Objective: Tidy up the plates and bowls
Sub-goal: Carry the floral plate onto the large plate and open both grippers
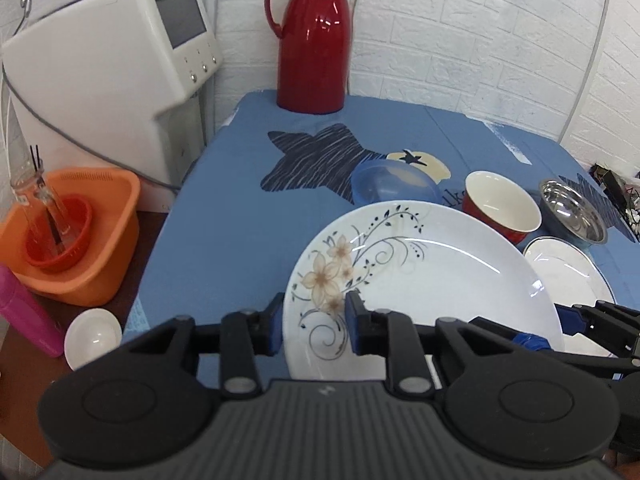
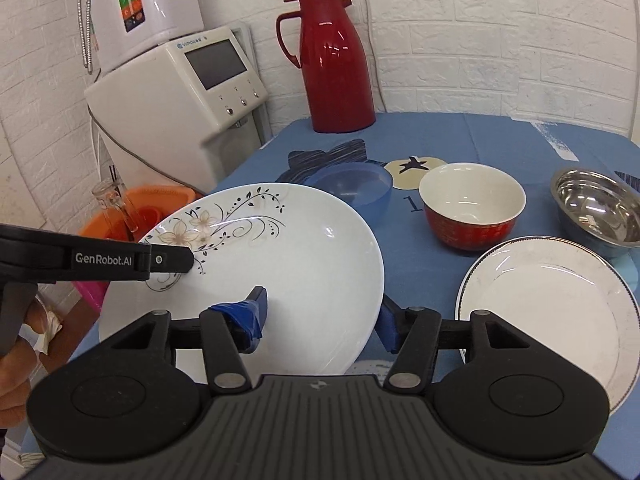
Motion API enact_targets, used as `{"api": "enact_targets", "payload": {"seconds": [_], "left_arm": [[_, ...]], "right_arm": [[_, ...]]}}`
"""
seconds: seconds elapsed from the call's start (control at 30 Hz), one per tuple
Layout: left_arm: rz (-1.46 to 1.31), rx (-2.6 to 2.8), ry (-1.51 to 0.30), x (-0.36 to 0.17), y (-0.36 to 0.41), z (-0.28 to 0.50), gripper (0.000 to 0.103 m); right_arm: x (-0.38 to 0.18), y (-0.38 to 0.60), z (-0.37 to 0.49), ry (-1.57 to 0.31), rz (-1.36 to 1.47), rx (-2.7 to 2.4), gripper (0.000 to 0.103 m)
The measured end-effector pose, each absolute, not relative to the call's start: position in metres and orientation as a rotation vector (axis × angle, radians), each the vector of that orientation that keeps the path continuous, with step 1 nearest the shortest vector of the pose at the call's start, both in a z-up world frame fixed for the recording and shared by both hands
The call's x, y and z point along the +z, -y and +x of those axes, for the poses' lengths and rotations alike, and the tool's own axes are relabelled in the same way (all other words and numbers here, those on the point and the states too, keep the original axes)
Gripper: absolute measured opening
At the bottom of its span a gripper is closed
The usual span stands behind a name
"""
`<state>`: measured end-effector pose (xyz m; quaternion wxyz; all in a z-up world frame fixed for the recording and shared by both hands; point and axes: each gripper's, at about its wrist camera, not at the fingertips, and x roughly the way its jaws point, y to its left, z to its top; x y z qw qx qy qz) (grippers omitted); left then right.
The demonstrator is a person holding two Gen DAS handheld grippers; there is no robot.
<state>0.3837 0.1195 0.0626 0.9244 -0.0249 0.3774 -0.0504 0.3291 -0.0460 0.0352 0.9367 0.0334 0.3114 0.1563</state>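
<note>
1. Behind the floral plate, the blue bowl is half hidden.
2. Right of that plate, the silver-rimmed plate is cut by the picture's edge.

1. The left wrist view is taken low and close over the worktop, facing the red jug by the brick wall.
2. The right wrist view is set likewise, slightly rightward.
3. The floral plate is shared by both.
</note>
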Motion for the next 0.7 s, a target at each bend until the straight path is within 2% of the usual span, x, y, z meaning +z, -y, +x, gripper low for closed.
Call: {"api": "enact_targets", "payload": {"seconds": [0.17, 0.4, 0.7], "left_arm": [[-0.042, -0.105, -0.758, 0.07, -0.119, 0.331, 0.021], [-0.03, -0.083, -0.776, 0.044, -0.119, 0.259, 0.021], [-0.079, -0.094, -0.75, 0.009, -0.13, 0.229, 0.022]], "right_arm": [[0.038, 0.046, 0.279, -0.632, 0.086, 0.339, 0.044], [0.014, 0.042, 0.226, -0.666, 0.122, 0.338, 0.044], [-0.009, 0.028, 0.201, -0.605, 0.051, 0.309, 0.044]]}}
